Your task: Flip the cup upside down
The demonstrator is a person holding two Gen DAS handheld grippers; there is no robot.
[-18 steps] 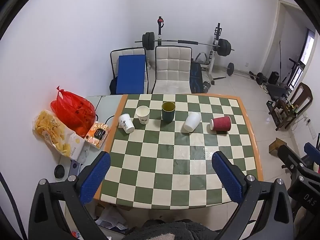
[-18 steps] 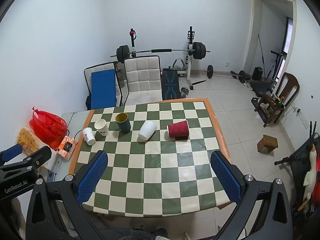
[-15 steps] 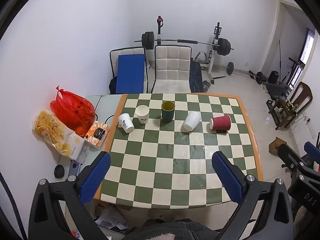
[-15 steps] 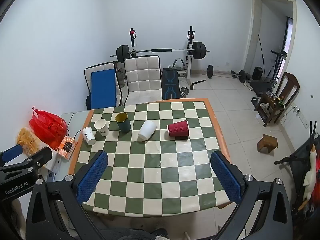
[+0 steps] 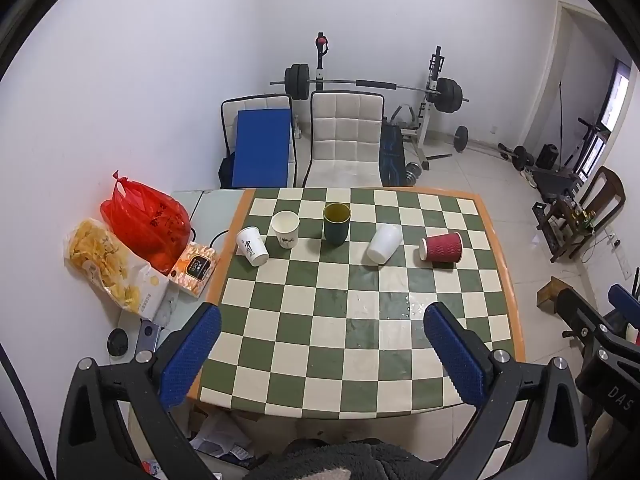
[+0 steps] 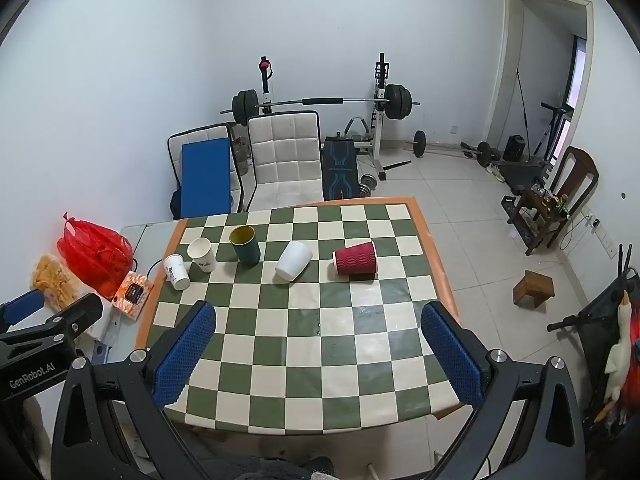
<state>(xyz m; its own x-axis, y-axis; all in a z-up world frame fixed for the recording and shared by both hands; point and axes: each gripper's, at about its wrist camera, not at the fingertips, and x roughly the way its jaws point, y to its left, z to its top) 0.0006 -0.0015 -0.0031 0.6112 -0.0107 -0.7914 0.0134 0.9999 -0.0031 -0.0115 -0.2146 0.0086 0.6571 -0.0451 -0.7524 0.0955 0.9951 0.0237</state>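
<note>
Nothing moved; both grippers' fingers stay spread.

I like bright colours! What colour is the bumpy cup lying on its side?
The ribbed cup is dark red, clearest in the right wrist view.

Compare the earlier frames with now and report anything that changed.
Nothing visibly changed. Left gripper and right gripper hang open above the table's near edge, holding nothing. The five cups sit as before, red cup on its side.
</note>
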